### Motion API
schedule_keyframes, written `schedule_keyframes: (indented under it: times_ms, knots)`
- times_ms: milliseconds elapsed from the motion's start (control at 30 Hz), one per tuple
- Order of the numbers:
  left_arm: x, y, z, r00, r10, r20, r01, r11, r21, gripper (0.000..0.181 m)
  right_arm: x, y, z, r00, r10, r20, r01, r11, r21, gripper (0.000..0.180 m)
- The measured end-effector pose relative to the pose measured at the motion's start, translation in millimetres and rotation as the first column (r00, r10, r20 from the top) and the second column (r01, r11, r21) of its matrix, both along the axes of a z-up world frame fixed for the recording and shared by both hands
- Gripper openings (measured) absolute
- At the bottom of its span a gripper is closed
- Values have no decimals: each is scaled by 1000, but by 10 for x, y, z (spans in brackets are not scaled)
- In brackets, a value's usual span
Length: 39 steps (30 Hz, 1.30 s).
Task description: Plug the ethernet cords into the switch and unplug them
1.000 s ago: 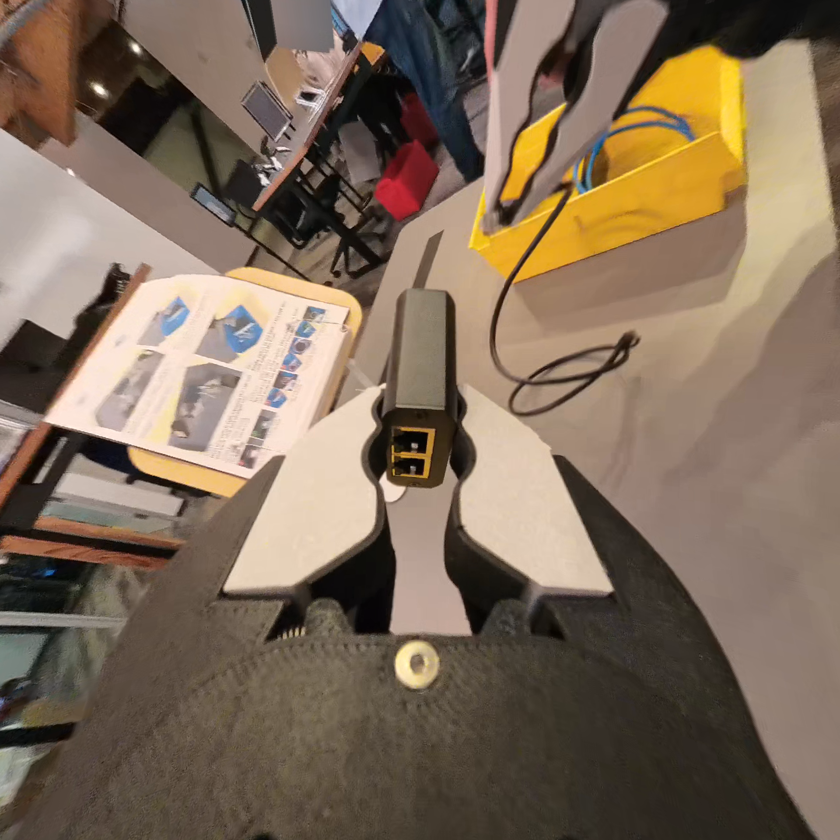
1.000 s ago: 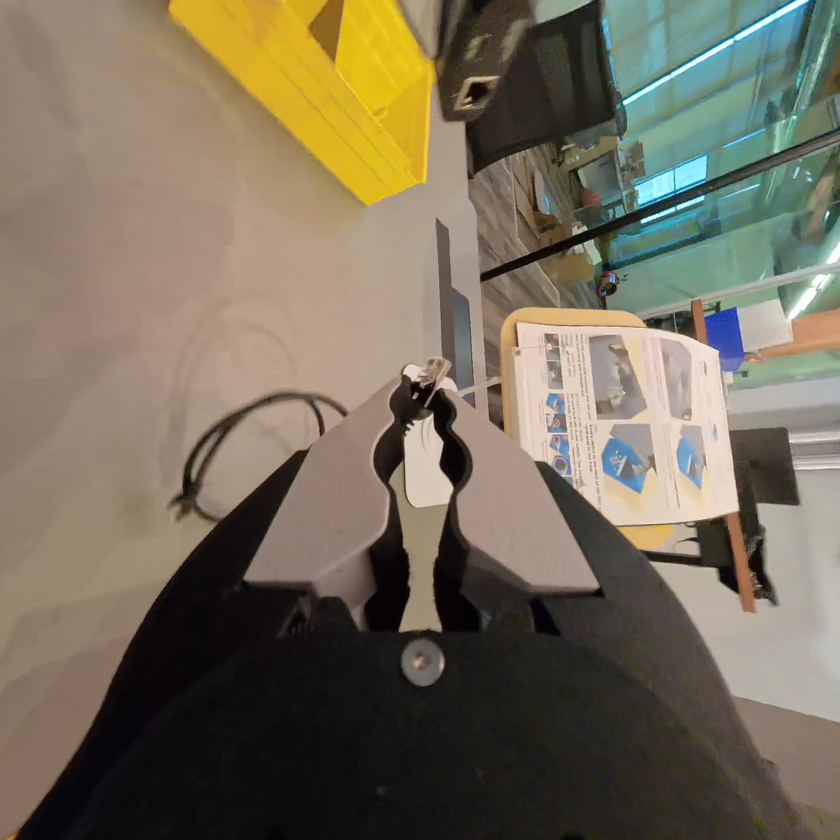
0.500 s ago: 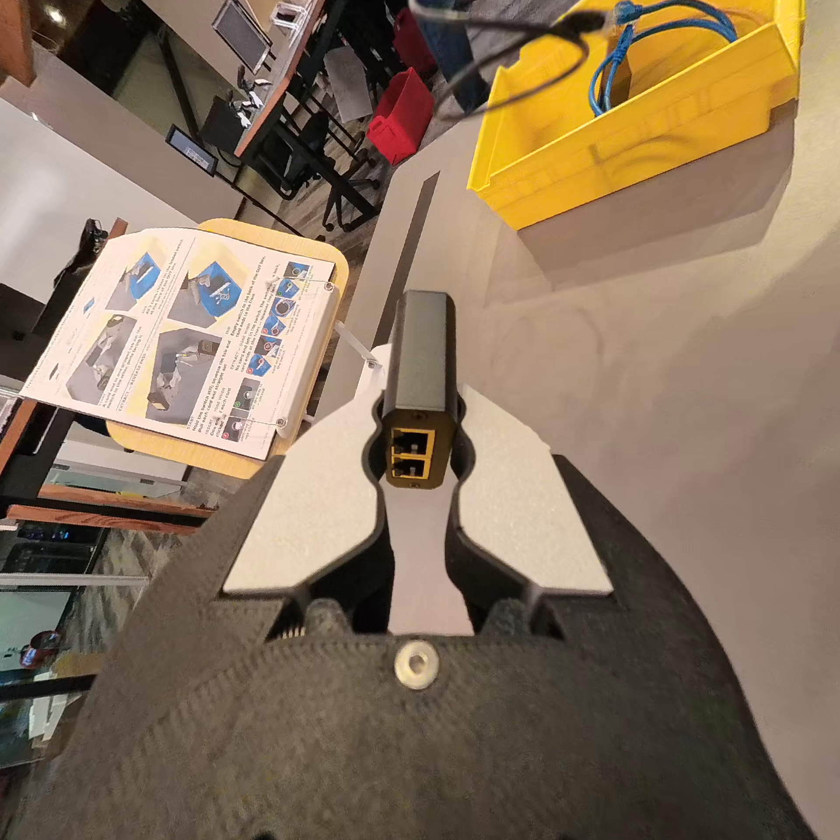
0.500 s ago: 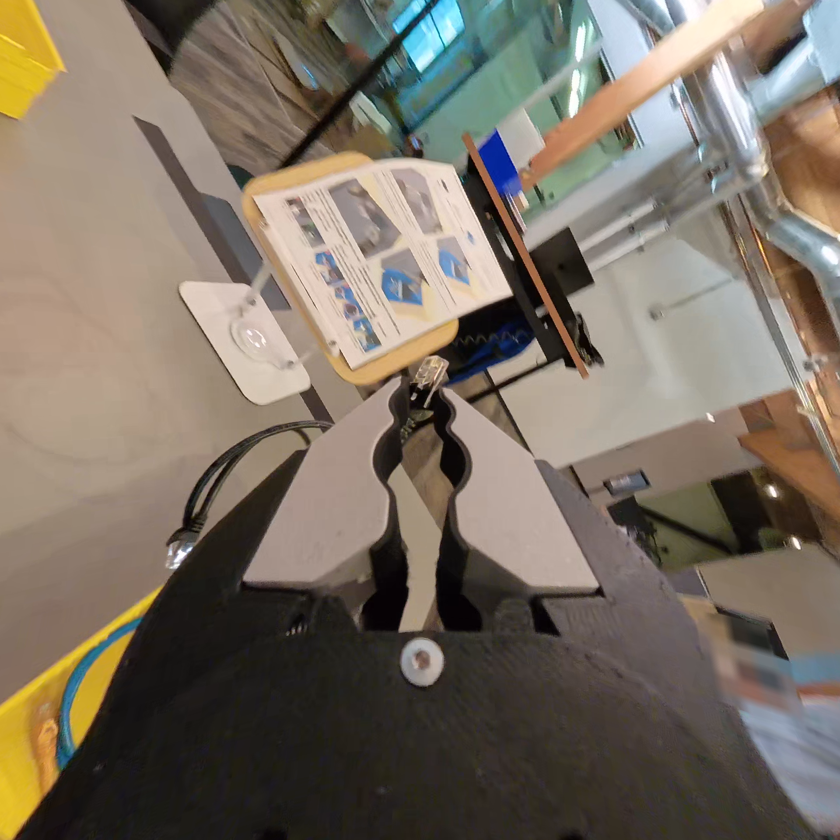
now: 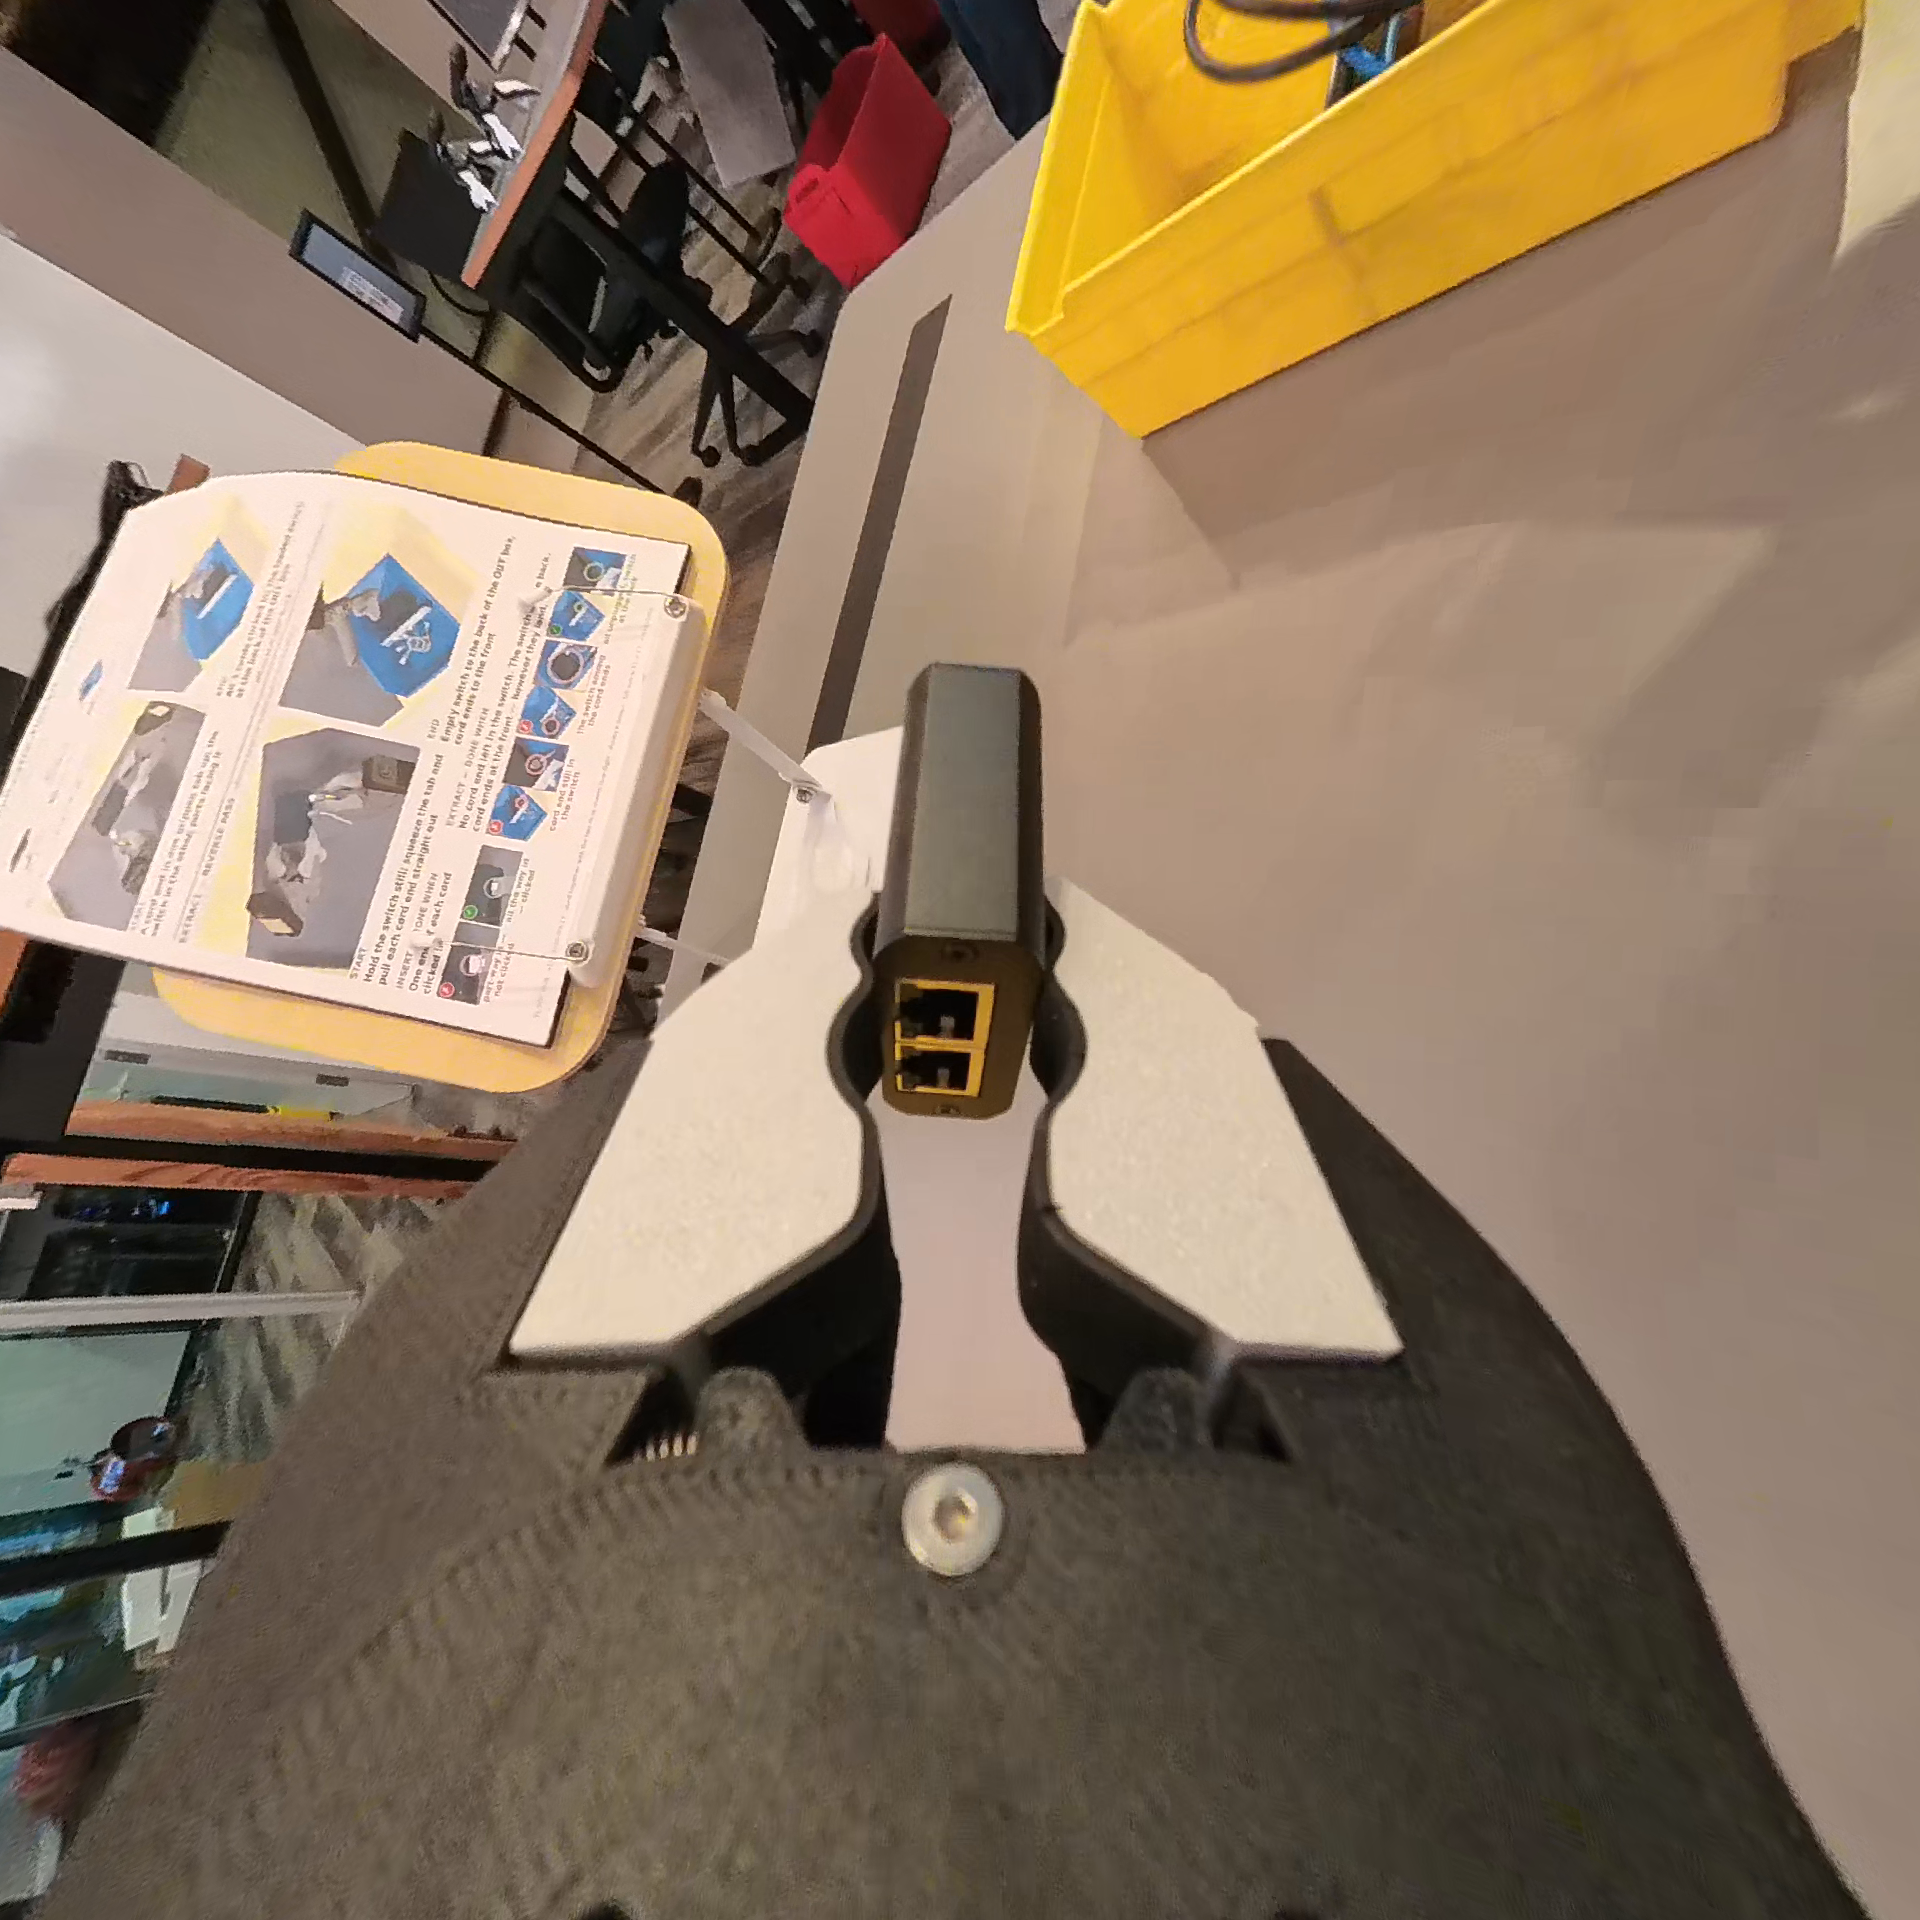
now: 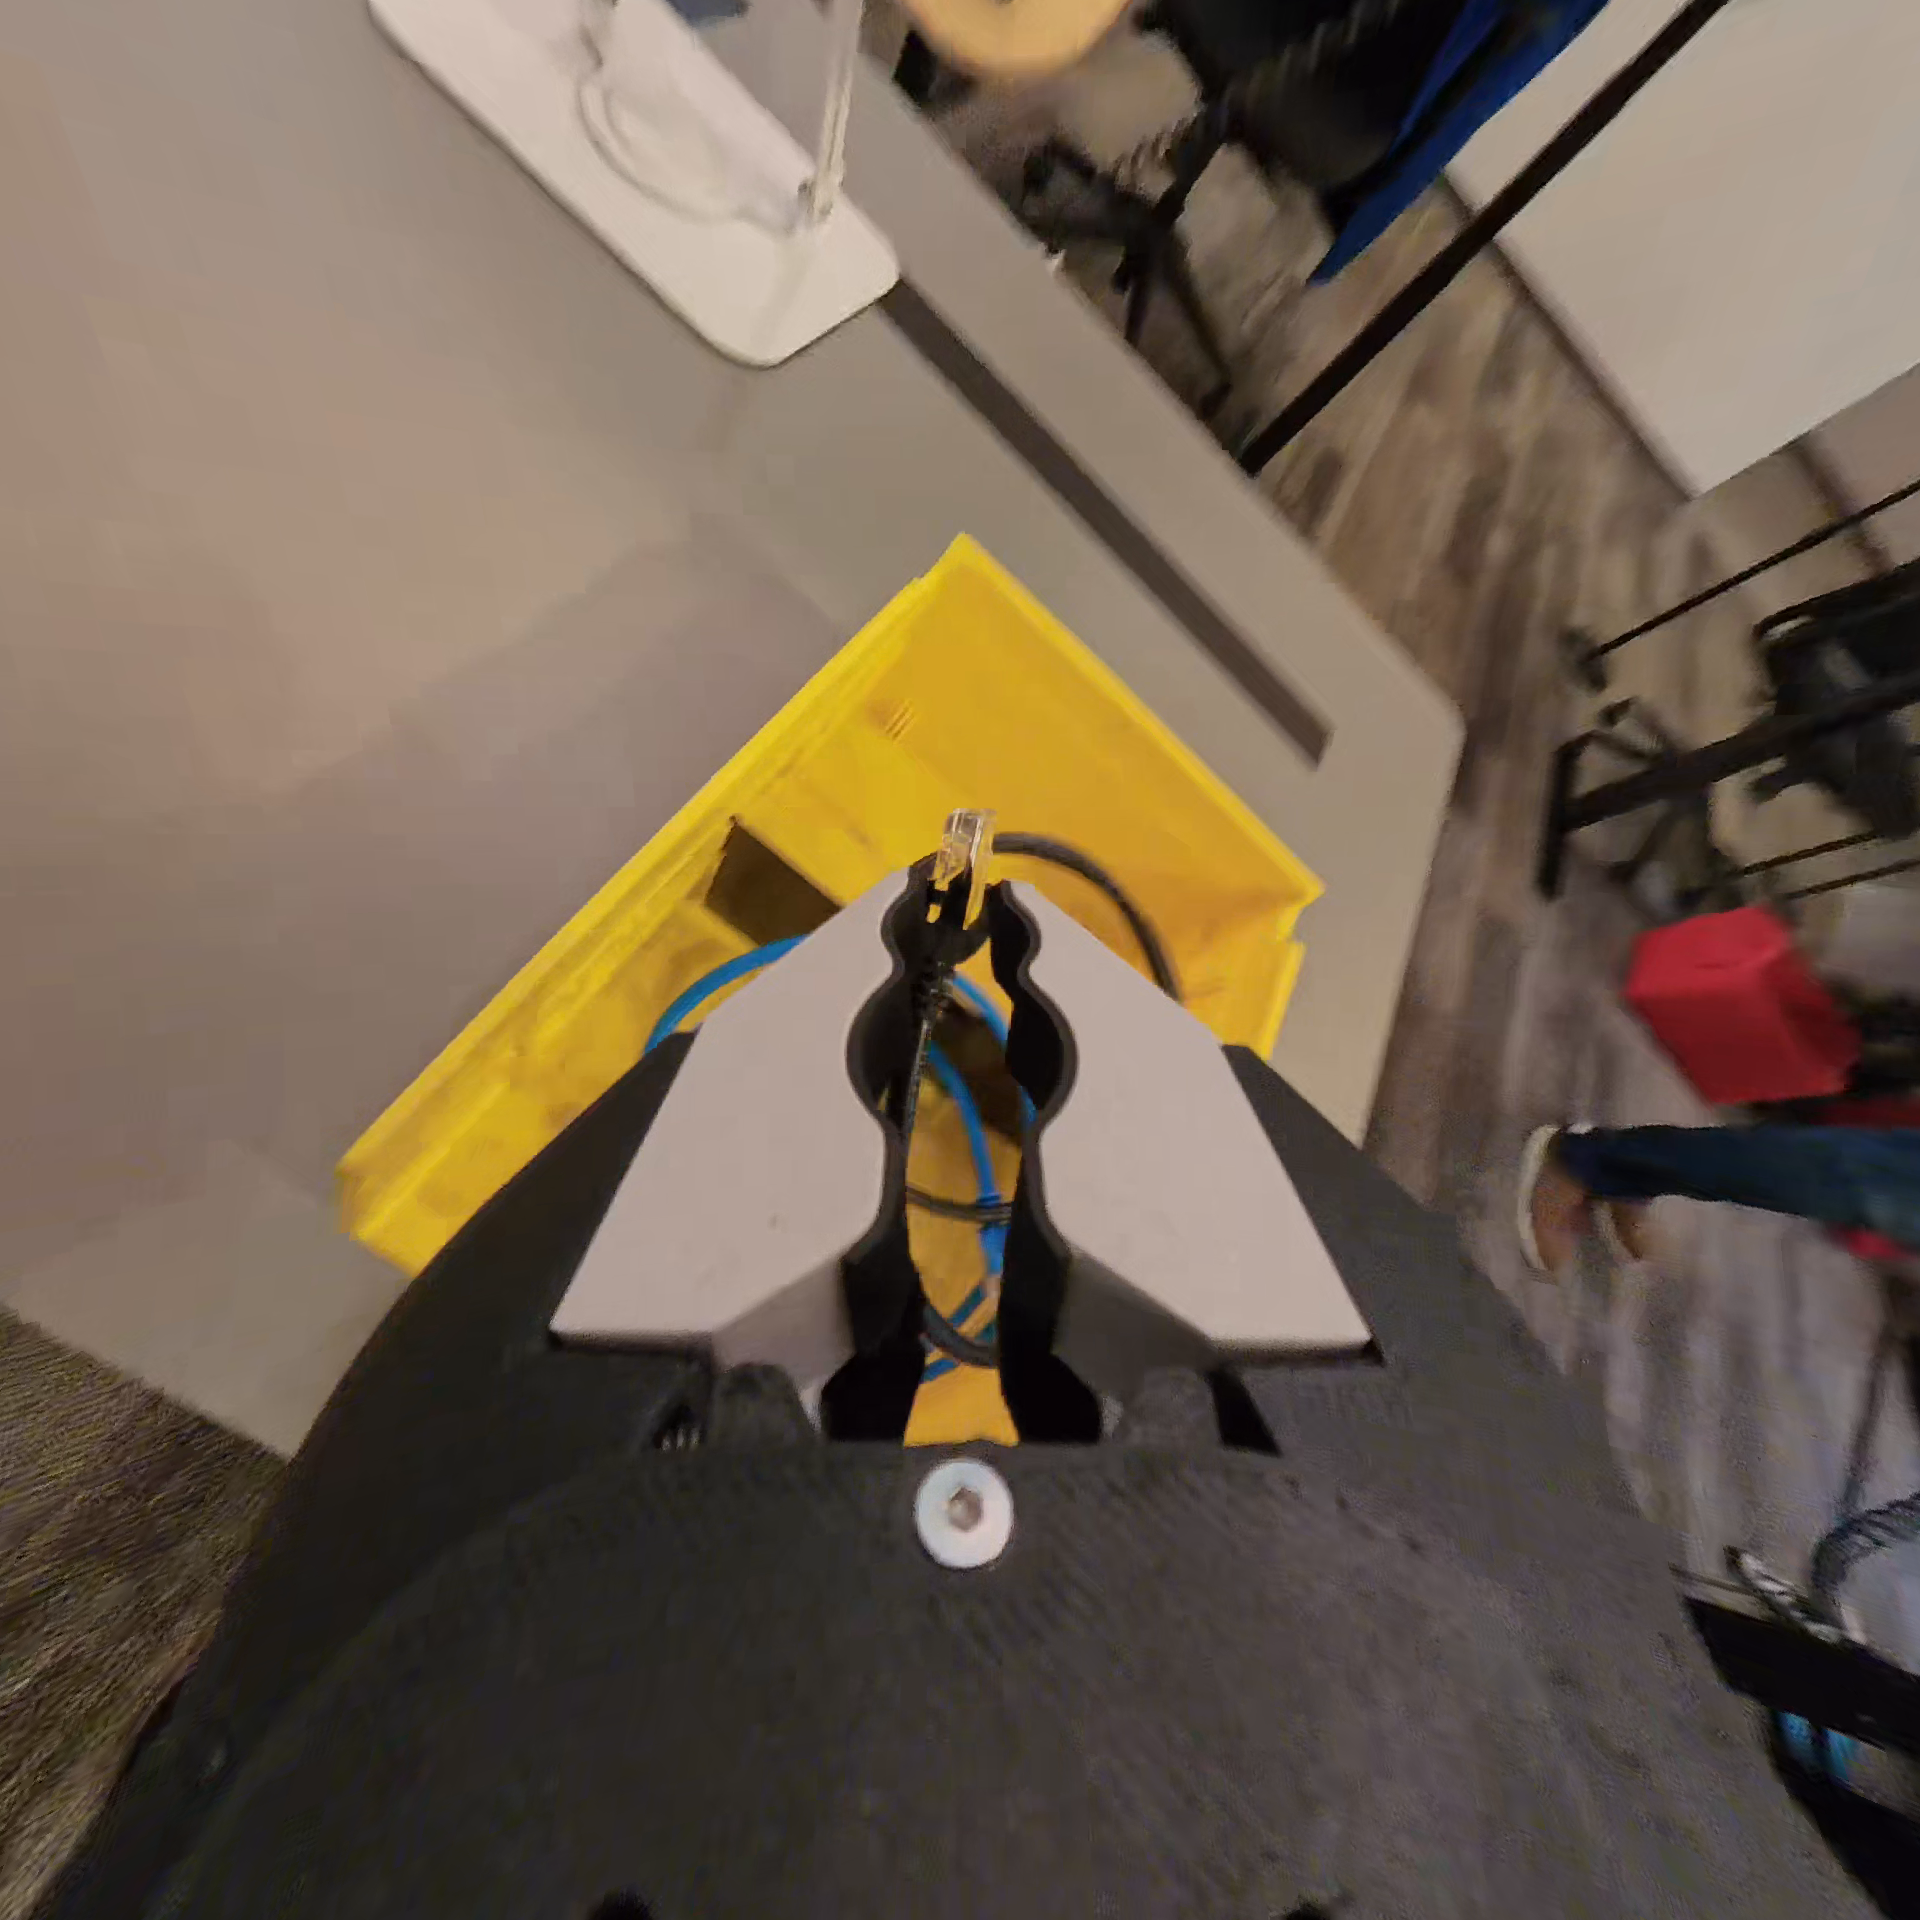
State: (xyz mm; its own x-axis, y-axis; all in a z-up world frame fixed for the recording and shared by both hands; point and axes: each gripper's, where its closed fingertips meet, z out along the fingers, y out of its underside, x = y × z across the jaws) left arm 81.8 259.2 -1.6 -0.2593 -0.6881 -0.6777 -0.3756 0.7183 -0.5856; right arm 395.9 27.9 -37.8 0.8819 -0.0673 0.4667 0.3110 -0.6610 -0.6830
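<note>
Left wrist view showed me my left tool (image 5: 958,997) clenched on the black switch (image 5: 966,831), its grey fingers (image 5: 727,1122) pressing the body from both sides. The switch pointed away along the fingers, and its two gold-framed ports (image 5: 938,1042), stacked one over the other, faced back at the camera with nothing plugged into either. Below it lay the grey bench (image 5: 1507,935). Off to the left I saw an instruction sheet (image 5: 312,748) on a tan board, carried by a white stand (image 5: 821,831) whose base sat partly hidden behind the switch. A yellow bin (image 5: 1299,229) stood at the top right of the bench, and a loop of black cord (image 5: 1247,42) hung over its far edge; this view did not show me what held that cord.

Right wrist view answered that. My right tool (image 6: 961,904) was closed on the black ethernet cord (image 6: 1112,904) just behind its clear plug (image 6: 966,836), which stuck out past the fingertips. The tool hung over the open yellow bin (image 6: 1039,748), and the cord curved down into it on the right. Between the fingers I made out a blue cord (image 6: 977,1143) coiled inside the bin, something the left view hardly gave. The white stand base (image 6: 644,177) sat at the top of this view, blurred. The switch did not appear here. A person's leg and shoe (image 6: 1662,1184) showed on the floor at right, near a red bin (image 6: 1745,1008)
</note>
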Motion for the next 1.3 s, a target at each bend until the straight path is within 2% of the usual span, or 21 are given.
schedule_keyframes:
  times_ms: [133,200,367,400,500,600,733,767,833,867,933,1033,1167,1267,1300]
  knots:
    - [22,-3,-50,1000,-7,-9,7,1000,-11,24,-181,-90,-401,987,9,-159,-18,998,-54,11]
    - [28,-3,-73,1000,-9,-13,9,1000,-16,24,-252,-151,-666,973,-5,-229,-25,991,-130,11]
    - [46,-41,-146,999,-19,-27,18,1000,-14,24,-184,-171,-1140,955,-94,-283,32,976,-216,12]
    - [51,-57,-153,999,-23,-26,22,1000,-15,24,-189,-177,-1257,945,-110,-307,33,968,-247,15]
    - [66,-92,-182,999,-27,-30,27,1000,-3,24,-210,-255,-1497,950,-132,-282,24,935,-354,41]
    - [87,-113,-228,999,-26,-41,27,1000,16,24,-257,-238,-1312,961,-94,-261,12,955,-298,53]
    - [119,-149,-251,999,-33,-38,34,999,12,24,-222,-267,-816,988,-85,-130,54,972,-227,57]
    - [126,-168,-251,999,-38,-35,39,999,6,24,-275,-213,-645,994,-58,-89,40,982,-187,55]
    - [143,-211,-253,998,-50,-31,50,999,-8,24,-639,53,-268,994,112,-21,-113,992,-64,55]
    - [150,-243,-262,998,-59,-34,58,998,-16,24,-900,222,-75,977,211,19,-212,977,8,53]
    - [168,-301,-282,997,-72,-37,71,997,-24,24,-1550,548,202,901,422,105,-432,896,105,53]
    - [175,-409,-330,994,-95,-54,95,995,-19,25,-2434,931,303,753,623,211,-654,745,135,49]
    - [162,-548,-335,990,-130,-58,129,992,-7,24,-2985,1335,224,638,697,328,-756,647,94,49]
    - [138,-644,-329,984,-169,-54,169,986,-9,24,-3095,1534,158,615,720,321,-777,624,90,46]
    - [129,-690,-327,980,-191,-48,190,982,-23,24,-3118,1563,147,611,730,306,-783,614,99,38]
